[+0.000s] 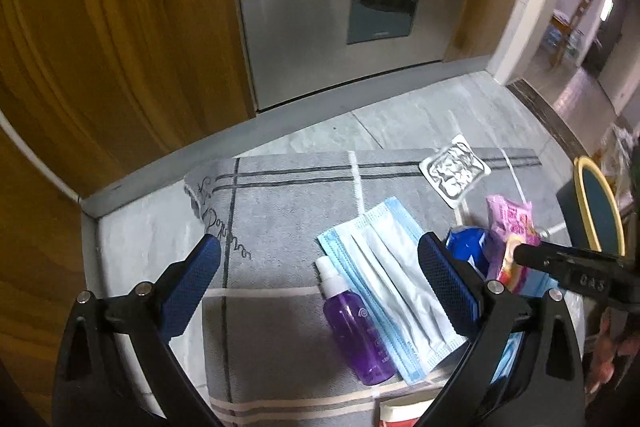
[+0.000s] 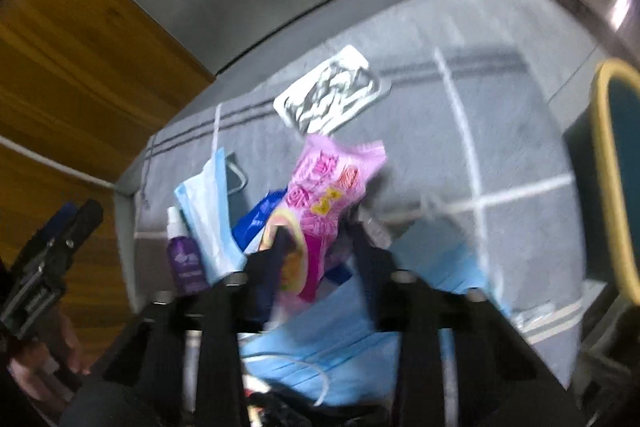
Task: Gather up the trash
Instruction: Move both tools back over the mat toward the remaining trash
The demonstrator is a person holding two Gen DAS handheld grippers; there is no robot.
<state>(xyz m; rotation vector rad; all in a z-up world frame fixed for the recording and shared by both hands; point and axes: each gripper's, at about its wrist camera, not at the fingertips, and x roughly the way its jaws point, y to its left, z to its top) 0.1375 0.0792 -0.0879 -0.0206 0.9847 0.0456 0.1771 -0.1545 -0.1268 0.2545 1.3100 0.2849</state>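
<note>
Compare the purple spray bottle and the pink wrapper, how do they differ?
The purple spray bottle is a rigid, see-through cylinder; the pink wrapper is flat, crinkled, printed film. The bottle lies untouched; the wrapper sits between the right claw's fingers. Both are on the grey mat.

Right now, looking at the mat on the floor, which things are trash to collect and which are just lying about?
Trash to collect:
pink wrapper, between the right hand-held gripper's fingers
blue wrapper
face masks
crumpled foil pack

Probably just there:
purple spray bottle, looks part full, so possibly not trash
grey mat
steel oven
wooden cabinet
</note>
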